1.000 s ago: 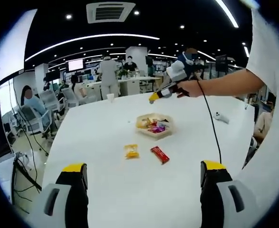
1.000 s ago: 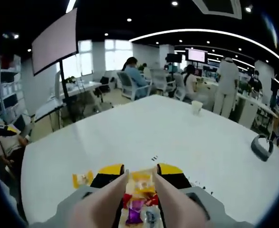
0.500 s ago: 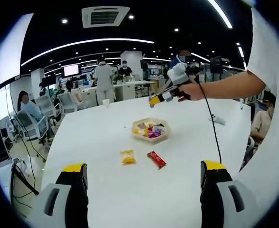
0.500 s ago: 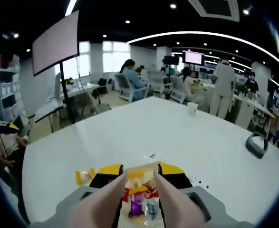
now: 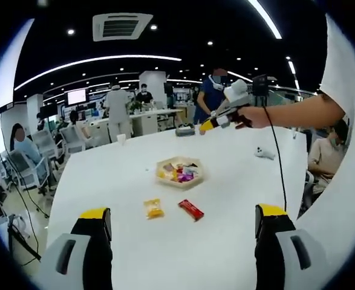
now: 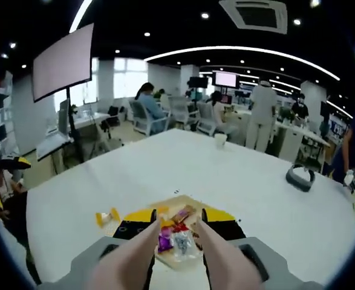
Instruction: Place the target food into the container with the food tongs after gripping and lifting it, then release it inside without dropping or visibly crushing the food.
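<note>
Your left gripper [image 5: 177,241] jaws are wide open, right gripper [image 6: 176,232] jaws parted, both empty. Red snack bar [image 5: 190,209] on the table [image 5: 237,181] looks light, crinkly, slippery: pinch mid-length, gently.

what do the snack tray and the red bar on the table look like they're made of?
Tray: looks like pale wood or bamboo, matte, with a thin light-tan rim; could also be pressed fibre. Red bar: seems to be a glossy plastic or foil wrapper, going by its flat shape and saturated red; too small to tell more.
</note>
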Tool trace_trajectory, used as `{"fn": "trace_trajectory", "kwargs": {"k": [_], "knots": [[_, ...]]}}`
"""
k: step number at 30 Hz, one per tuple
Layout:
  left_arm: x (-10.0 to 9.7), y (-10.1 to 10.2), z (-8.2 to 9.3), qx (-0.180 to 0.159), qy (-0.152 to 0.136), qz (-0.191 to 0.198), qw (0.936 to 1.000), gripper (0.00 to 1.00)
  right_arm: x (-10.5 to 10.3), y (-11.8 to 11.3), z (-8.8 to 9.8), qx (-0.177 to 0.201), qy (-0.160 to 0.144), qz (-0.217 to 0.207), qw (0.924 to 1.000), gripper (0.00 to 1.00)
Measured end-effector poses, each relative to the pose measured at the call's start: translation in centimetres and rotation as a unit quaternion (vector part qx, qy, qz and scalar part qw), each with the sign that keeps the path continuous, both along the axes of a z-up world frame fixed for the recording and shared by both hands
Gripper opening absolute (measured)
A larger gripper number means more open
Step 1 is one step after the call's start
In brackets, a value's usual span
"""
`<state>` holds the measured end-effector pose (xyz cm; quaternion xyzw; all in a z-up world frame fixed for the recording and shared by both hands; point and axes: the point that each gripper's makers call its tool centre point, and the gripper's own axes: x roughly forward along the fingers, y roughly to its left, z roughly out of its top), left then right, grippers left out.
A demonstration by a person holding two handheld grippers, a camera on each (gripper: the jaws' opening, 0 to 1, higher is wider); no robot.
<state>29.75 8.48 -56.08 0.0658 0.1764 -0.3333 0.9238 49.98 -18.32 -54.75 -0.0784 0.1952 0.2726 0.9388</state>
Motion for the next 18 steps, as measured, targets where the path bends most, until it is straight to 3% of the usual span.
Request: {"fn": "trace_trajectory", "kwargs": {"k": [6, 18], "knots": [[-0.3, -0.8, 0.1, -0.009, -0.005, -0.037, 0.9993, 0.99, -3.9, -2.1, -0.1, 0.003, 0.002, -0.039, 0.9992, 0.3], [-1.1, -2.6, -0.4, -0.013, -0.007, -0.118, 0.9929, 0.98, -11.9, -3.0, -1.3, -0.006, 0.027, -0.083, 0.9962, 0.29]]}}
